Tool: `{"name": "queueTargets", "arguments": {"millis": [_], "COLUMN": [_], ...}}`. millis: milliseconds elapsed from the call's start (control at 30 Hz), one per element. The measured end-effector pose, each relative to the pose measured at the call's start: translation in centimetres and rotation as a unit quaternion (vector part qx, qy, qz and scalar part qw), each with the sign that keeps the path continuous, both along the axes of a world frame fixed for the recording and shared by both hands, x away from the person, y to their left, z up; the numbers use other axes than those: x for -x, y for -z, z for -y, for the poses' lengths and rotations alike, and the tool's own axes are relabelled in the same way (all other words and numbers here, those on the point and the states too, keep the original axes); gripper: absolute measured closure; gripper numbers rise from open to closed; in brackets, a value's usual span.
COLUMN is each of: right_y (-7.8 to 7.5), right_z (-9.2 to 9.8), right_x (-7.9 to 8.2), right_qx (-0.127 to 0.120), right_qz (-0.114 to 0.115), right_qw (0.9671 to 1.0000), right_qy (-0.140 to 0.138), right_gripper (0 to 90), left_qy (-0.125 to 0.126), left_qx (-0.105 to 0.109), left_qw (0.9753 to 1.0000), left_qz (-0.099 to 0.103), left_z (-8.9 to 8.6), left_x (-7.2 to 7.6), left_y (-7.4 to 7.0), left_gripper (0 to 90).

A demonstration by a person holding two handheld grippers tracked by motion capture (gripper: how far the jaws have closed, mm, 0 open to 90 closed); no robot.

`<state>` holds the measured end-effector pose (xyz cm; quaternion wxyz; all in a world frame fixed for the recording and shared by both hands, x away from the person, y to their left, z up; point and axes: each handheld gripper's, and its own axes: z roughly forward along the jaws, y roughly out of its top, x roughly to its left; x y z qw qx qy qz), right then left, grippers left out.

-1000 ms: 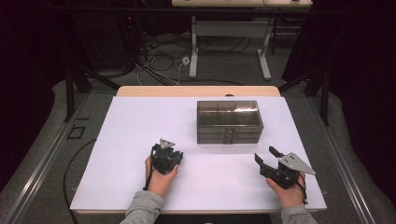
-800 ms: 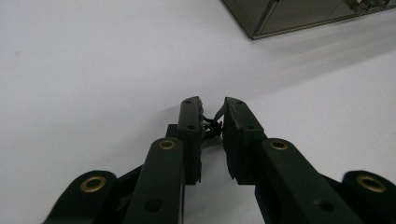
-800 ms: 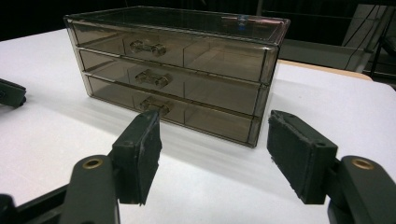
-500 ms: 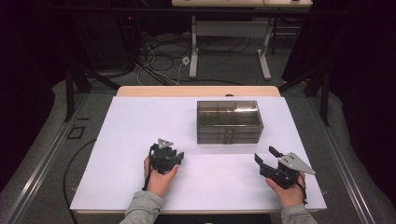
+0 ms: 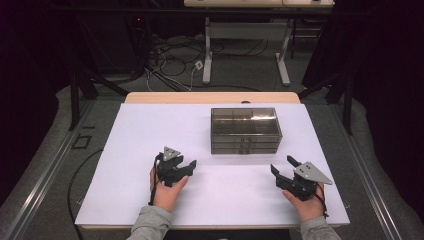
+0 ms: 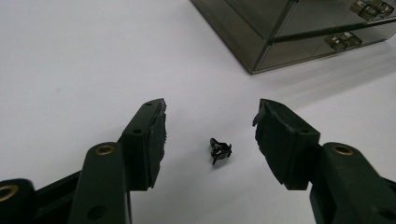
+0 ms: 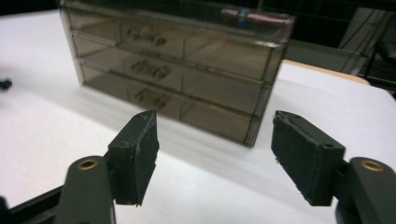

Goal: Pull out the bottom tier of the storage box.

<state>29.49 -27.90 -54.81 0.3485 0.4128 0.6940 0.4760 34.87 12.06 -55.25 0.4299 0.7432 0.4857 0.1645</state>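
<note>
A smoky transparent drawer box (image 5: 245, 129) with three stacked drawers stands on the white table (image 5: 150, 125), right of centre. In the left gripper view a tiny black clip-like part (image 6: 220, 150) lies on the table between the jaws of my left gripper (image 6: 211, 109), which is open and does not touch it. The box's corner (image 6: 280, 32) sits beyond it. My left gripper (image 5: 186, 165) rests near the table's front, left of the box. My right gripper (image 5: 281, 164) is open at the front right, empty, and faces the drawer fronts (image 7: 177, 70) with its fingertips (image 7: 213, 116) apart.
The table's wooden far edge (image 5: 210, 97) lies behind the box. Cables and desk legs (image 5: 207, 55) are on the floor beyond. A small dark thing (image 7: 4, 84) shows at the left border of the right gripper view. White surface stretches left of the box.
</note>
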Motion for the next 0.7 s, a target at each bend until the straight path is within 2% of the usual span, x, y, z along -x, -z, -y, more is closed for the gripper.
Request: {"name": "queueTargets", "arguments": {"millis": [133, 200, 233, 333, 367, 433, 467, 500, 567, 633, 667, 700], "right_y": [-0.3, -0.5, -0.8, -1.2, -1.4, -1.7, -1.7, -2.0, -2.1, -2.0, -2.0, -2.0], "right_z": [-0.9, -1.1, -1.6, -2.5, -2.7, -3.2, -3.2, -3.7, -4.1, -4.4, -4.4, -4.7], "right_x": [-0.3, -0.4, -0.4, -0.2, -0.2, -0.2, -0.2, -0.4, -0.8, -1.1, -1.1, -1.5], "right_qx": [0.04, 0.047, 0.065, 0.096, 0.107, 0.126, 0.126, 0.143, 0.165, 0.174, 0.174, 0.182], "right_qz": [0.007, 0.008, 0.007, 0.016, 0.02, 0.034, 0.034, 0.036, 0.027, 0.033, 0.033, 0.034], "right_qw": [0.9991, 0.9988, 0.9977, 0.995, 0.9937, 0.9911, 0.9911, 0.9884, 0.9851, 0.9831, 0.9831, 0.9822], "right_qy": [-0.013, -0.015, -0.02, -0.026, -0.026, -0.028, -0.028, -0.036, -0.041, -0.046, -0.046, -0.033], "right_gripper": [29.1, 28.7, 28.7, 28.7, 28.7, 28.7, 28.7, 27.9, 25.6, 24.4, 24.4, 20.0], "left_qy": [0.005, 0.007, 0.006, 0.017, 0.022, 0.025, 0.025, 0.025, 0.027, 0.026, 0.025, 0.026], "left_qx": [-0.012, -0.012, -0.005, 0.007, 0.021, 0.017, 0.017, 0.016, 0.005, 0.006, 0.007, -0.001], "left_qw": [0.9997, 0.9997, 0.9996, 0.9995, 0.999, 0.9989, 0.9989, 0.9986, 0.9984, 0.9984, 0.9985, 0.9984], "left_qz": [0.019, 0.019, 0.026, 0.026, 0.032, 0.036, 0.036, 0.043, 0.049, 0.05, 0.049, 0.05], "left_z": [-0.1, -0.1, -0.1, -0.2, -0.4, -0.4, -0.4, -0.4, -0.4, -0.4, -0.3, -0.3], "left_x": [0.0, 0.0, 0.0, -0.1, -0.1, 0.0, 0.0, 0.0, 0.1, 0.1, 0.1, 0.2], "left_y": [-0.2, -0.3, -0.3, -0.4, -0.5, -0.7, -0.7, -0.7, -0.8, -0.8, -0.8, -0.8], "left_gripper": [37.5, 36.6, 36.4, 35.8, 35.8, 35.8, 35.8, 35.8, 35.8, 35.8, 35.8, 35.8]}}
